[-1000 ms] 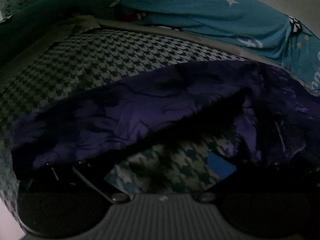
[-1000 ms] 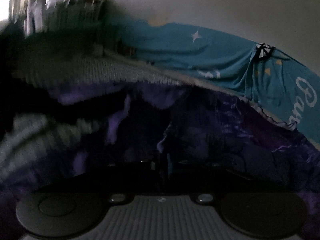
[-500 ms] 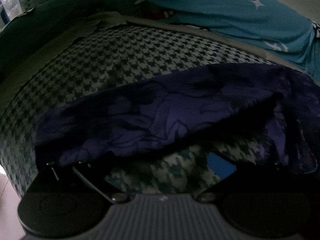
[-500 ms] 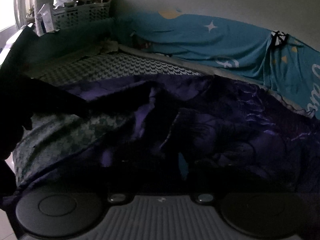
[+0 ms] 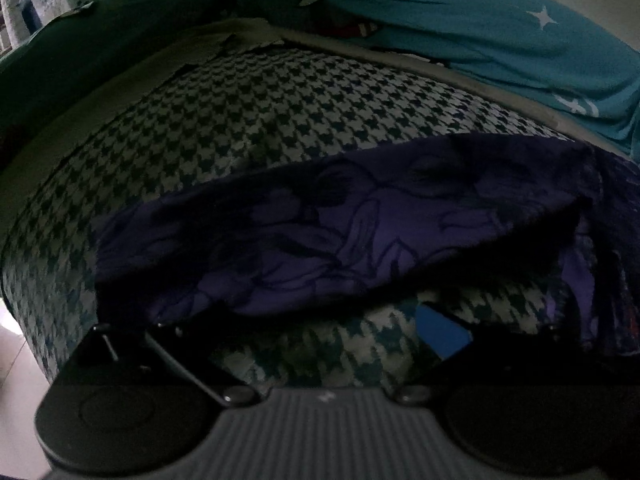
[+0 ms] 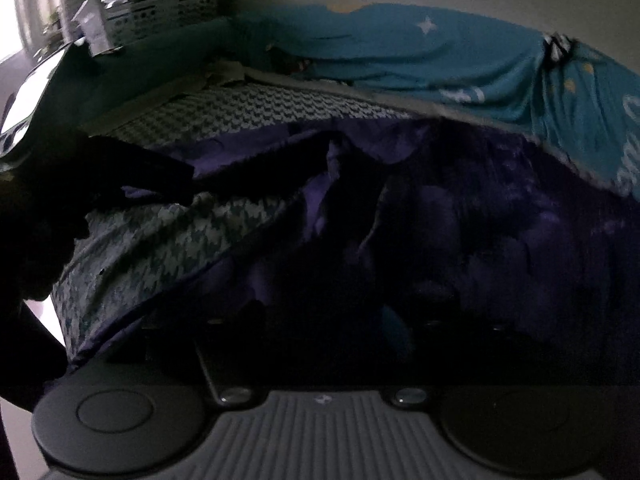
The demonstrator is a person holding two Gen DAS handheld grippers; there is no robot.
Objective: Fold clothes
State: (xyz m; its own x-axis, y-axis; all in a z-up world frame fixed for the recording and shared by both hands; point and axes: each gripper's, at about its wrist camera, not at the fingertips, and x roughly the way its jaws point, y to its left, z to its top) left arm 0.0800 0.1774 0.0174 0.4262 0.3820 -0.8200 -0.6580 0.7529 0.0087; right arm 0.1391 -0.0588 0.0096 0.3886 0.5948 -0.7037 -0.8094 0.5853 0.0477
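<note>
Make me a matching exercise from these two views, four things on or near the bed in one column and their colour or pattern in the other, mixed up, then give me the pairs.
Things:
1. garment being folded
2. bed cover
3. blanket along the wall
4. basket on the ledge

Colour or pattern:
A. teal with white stars
B. pale, with a grid of holes
C. dark purple with a drawn print
D. black and white houndstooth

Pairs: 1-C, 2-D, 3-A, 4-B

Dark purple patterned garment (image 5: pixel 340 224) lies rumpled across the houndstooth bed.
</note>
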